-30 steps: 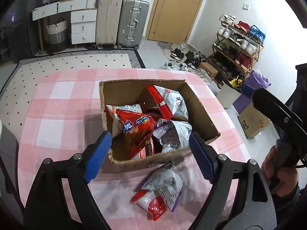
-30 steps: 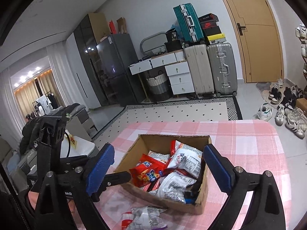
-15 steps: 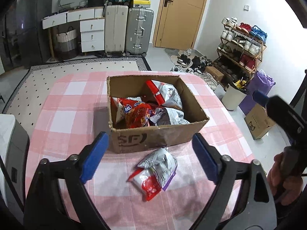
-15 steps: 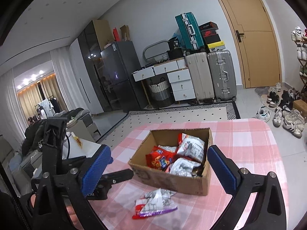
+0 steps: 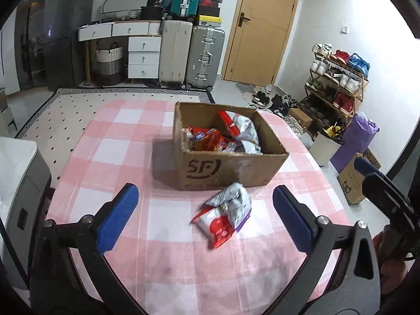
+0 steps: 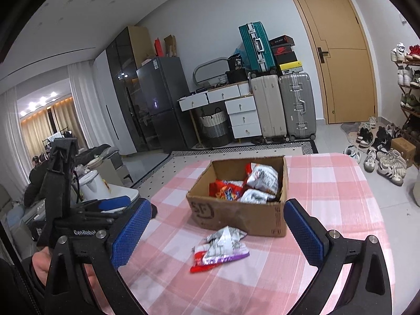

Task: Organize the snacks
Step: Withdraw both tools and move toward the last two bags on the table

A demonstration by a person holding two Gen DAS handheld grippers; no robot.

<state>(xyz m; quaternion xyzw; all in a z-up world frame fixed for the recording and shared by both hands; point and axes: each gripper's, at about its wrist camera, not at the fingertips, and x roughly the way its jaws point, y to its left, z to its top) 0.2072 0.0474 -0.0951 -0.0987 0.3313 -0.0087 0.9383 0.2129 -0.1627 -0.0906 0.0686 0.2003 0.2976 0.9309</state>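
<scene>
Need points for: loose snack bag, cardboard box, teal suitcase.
loose snack bag (image 5: 227,216): left wrist view, middle of the crumpled bag on the tablecloth.
cardboard box (image 5: 225,168): left wrist view, printed front wall.
teal suitcase (image 6: 254,46): right wrist view, front face.

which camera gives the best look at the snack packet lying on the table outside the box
The right wrist view: the snack packet lies sharp and whole before the cardboard box. The left wrist view shows it whole too, but blurred.
</scene>
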